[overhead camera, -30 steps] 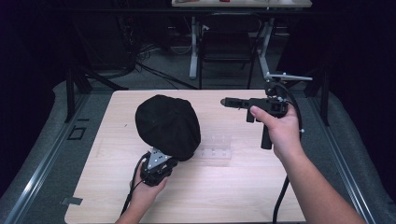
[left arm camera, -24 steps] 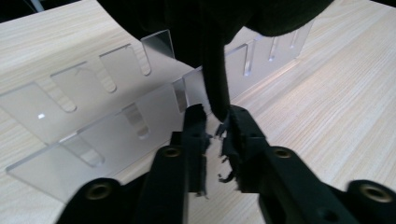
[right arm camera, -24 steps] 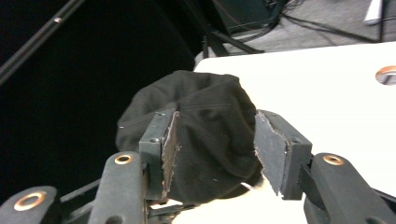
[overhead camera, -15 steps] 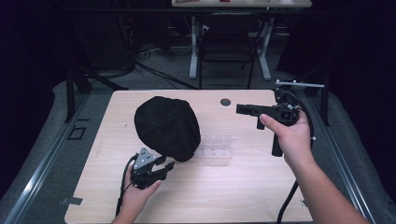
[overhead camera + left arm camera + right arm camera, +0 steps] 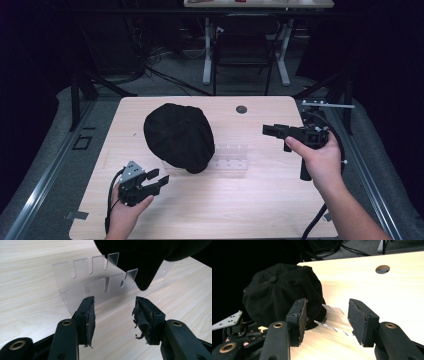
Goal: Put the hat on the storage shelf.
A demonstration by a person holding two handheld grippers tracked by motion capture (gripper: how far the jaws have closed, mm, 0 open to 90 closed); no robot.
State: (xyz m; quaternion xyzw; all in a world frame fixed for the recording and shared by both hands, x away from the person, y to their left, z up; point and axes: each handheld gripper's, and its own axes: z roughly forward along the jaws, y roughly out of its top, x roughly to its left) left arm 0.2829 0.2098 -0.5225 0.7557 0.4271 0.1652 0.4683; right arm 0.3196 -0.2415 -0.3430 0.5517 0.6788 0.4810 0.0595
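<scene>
A black cap [image 5: 177,135] lies on the wooden table [image 5: 280,200] with its brim over one end of a clear slotted acrylic rack [image 5: 231,157]. My left gripper [image 5: 159,178] sits low at the near left, a short way from the cap. Its jaws have just been opening and hold nothing. In the left gripper view the left gripper [image 5: 113,312] points at the rack [image 5: 85,282], with the cap's brim [image 5: 140,260] hanging above it. My right gripper [image 5: 267,131] hovers at the right, open and empty, aimed left toward the cap [image 5: 279,297] and rack [image 5: 332,315].
A round cable hole [image 5: 241,109] sits near the table's far edge. Metal rails run along both sides of the table. Beyond the far edge are a dark floor, cables and desk legs. Bare wood lies in front of the rack.
The left gripper was shut at the cap's near edge; it has opened and drawn back toward the near left. The right gripper has shifted right and a little lower.
</scene>
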